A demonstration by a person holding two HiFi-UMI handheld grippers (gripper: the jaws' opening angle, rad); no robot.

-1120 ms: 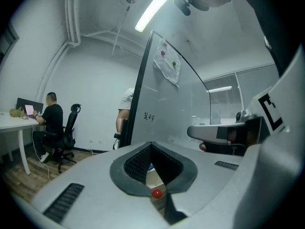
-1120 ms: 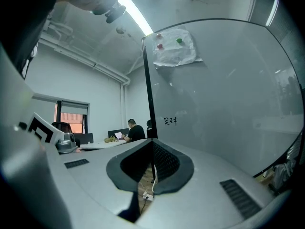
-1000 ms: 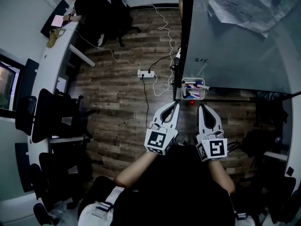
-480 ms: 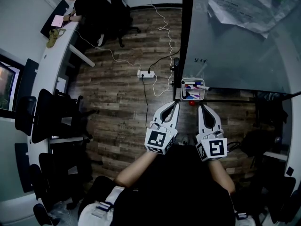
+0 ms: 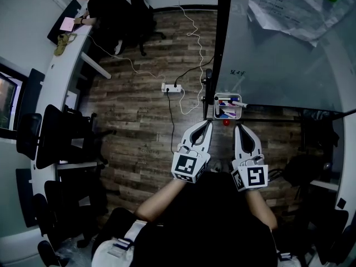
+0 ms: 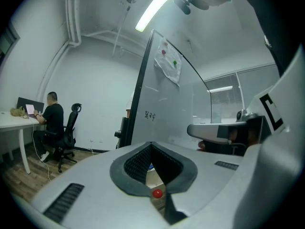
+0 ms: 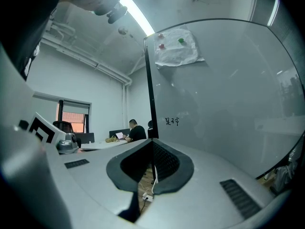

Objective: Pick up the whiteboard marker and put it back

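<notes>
- Left gripper [image 6: 151, 145]: jaws closed tip to tip, nothing between them. Held about level, aimed at the foot of the whiteboard [image 5: 278, 54].
- Right gripper [image 7: 152, 141]: jaws likewise closed and empty, just beside the left one.
- Small red ball [image 5: 226, 122] sits between the two tips in the head view, just below the tray.
- Just ahead of both tips: small white tray [image 5: 216, 109] at the whiteboard's lower edge. Several markers [image 5: 229, 101] lie in it, crossed over one another. Cannot tell which one the task means.
- Scene fits either a marker lying in the tray to be lifted, or one already set back there.
- Risks, as judgement:
  - Closed jaws pushed into the tray would shove the pile rather than grip.
  - Markers are round and crossed, so a pinch could catch two, or roll one over the rim onto the wooden floor [image 5: 144, 121].
  - The tray is narrow, so a jaw spread wide could knock its wall.
  - A dropped marker could land among the cables by the power strip [image 5: 172, 87].
</notes>
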